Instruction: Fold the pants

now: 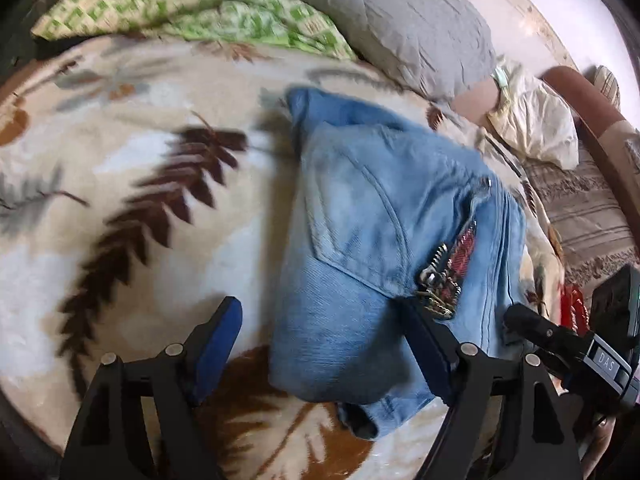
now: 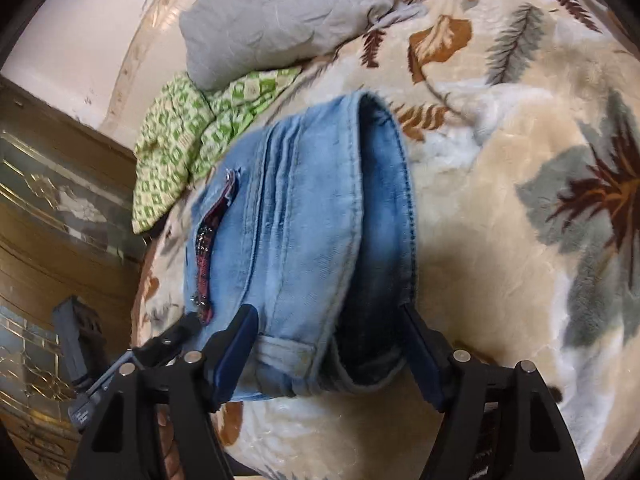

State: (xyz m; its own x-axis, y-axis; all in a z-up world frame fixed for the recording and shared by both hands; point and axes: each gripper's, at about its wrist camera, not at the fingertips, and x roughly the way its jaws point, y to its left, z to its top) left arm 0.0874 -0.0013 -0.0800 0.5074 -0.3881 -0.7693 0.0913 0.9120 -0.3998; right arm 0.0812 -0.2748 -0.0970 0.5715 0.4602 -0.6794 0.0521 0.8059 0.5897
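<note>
Light blue jeans (image 1: 372, 216) lie folded in a compact bundle on a leaf-patterned blanket (image 1: 132, 184). A red beaded patch with chains (image 1: 444, 276) shows on top. My left gripper (image 1: 324, 332) is open, its fingers spread over the near end of the bundle, holding nothing. In the right wrist view the jeans (image 2: 296, 216) show their waistband and belt loop (image 2: 288, 350) nearest. My right gripper (image 2: 330, 340) is open, its fingers on either side of the waistband end. The right gripper's body shows at the left wrist view's right edge (image 1: 560, 340).
A grey pillow (image 1: 396, 16) and a green checked cloth (image 1: 192, 4) lie at the head of the bed. A cream bundle (image 1: 536, 120) and a striped sofa (image 1: 588, 208) are to the right. A wooden glazed cabinet (image 2: 48, 216) stands beside the bed.
</note>
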